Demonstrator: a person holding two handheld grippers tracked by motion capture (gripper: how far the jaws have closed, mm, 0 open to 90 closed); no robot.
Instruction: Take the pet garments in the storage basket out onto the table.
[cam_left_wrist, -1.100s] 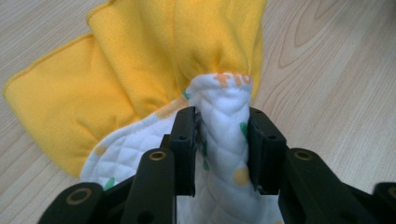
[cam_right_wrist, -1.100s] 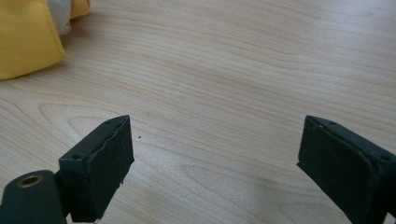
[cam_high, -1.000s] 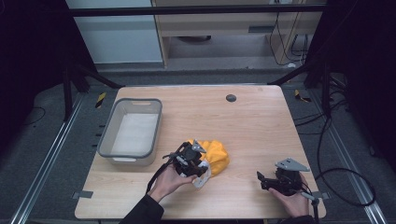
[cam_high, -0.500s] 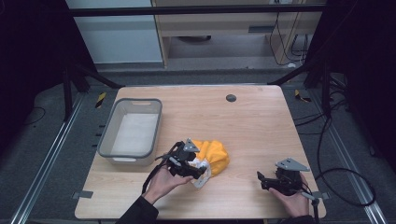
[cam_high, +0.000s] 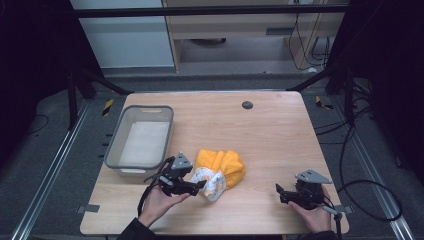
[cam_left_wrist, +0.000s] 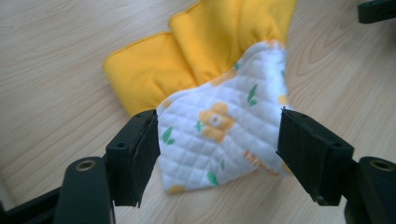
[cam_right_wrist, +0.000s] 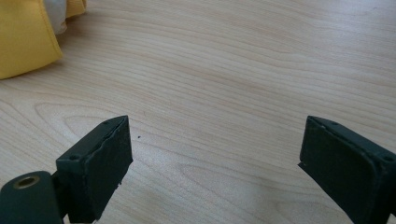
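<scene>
Left gripper (cam_high: 200, 186) at about 7 o'clock on the table (cam_high: 280, 130), jaws spread wide and straddling the white quilted flower-print corner of the cloth (cam_left_wrist: 219, 126); nothing pinched yet, the left pad looks to be touching or just beside the fabric edge, the right pad just off it. Cloth is a crumpled yellow bundle (cam_high: 222, 167) near table centre, toward 6 o'clock, white corner pointing at the left gripper. Grey bin (cam_high: 112, 150) sits at 9 o'clock, looks empty, just beside the left gripper's hand (cam_high: 160, 202).

Right gripper (cam_high: 281, 192) rests at 5 o'clock, jaws wide apart over bare wood, holding nothing; yellow edge of the cloth at 10 o'clock in its own view (cam_right_wrist: 23, 42).

Likely step: pinch the white corner. To do it well: push in a little deeper so the pads bite more than the hem, keep the jaws level with the table, close on a single layer if unfolding is the aim, then lift slowly. Right gripper well apart from the cloth, free to take a second corner
</scene>
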